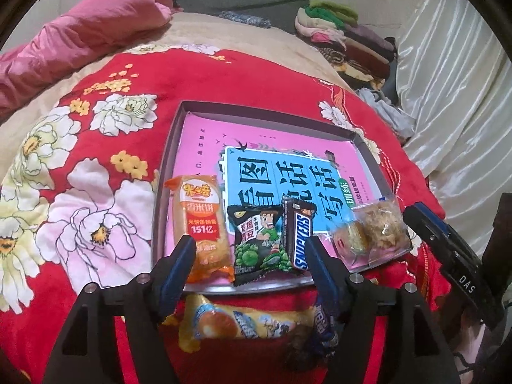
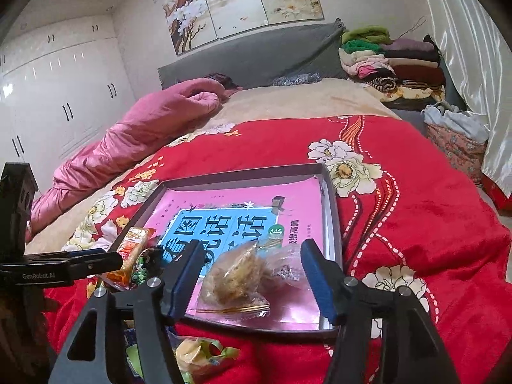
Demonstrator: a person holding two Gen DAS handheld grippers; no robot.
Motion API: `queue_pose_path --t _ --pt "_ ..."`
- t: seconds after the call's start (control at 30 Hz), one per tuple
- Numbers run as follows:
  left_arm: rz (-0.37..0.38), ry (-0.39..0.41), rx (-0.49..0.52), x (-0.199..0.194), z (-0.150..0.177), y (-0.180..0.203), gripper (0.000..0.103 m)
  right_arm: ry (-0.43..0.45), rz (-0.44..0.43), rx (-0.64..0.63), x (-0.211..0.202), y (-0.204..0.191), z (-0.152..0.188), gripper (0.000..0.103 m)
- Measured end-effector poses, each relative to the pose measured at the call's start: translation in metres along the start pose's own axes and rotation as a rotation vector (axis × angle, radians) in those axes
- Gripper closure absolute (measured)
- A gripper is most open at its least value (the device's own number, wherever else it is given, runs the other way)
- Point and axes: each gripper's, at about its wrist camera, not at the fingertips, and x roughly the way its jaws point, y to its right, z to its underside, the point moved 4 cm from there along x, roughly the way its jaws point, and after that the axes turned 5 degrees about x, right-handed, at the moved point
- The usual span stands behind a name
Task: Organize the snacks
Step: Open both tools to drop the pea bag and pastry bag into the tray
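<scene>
Partway done: four snacks line the tray point(image 1: 172, 147) front edge, further wrapped snacks point(image 1: 243, 323) wait on the bed; left tool point(image 1: 251, 257) and right tool point(image 2: 252, 265) both released, empty.

Soft indoor light is filling both views evenly, shadows staying faint. Glare is bouncing off the white curtain point(image 1: 454, 102) at right and the glossy wardrobe doors point(image 2: 64, 96) at left. Fisheye is bending edges, corners going black. Near-bottom wrappers are blurring slightly.
</scene>
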Motion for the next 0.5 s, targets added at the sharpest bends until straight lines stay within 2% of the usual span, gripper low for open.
queue_pose_path --t 0.5 --pt "-0.018 -0.006 0.002 -0.018 0.015 -0.013 0.028 0.006 -0.059 0.023 -0.022 -0.010 0.009 0.031"
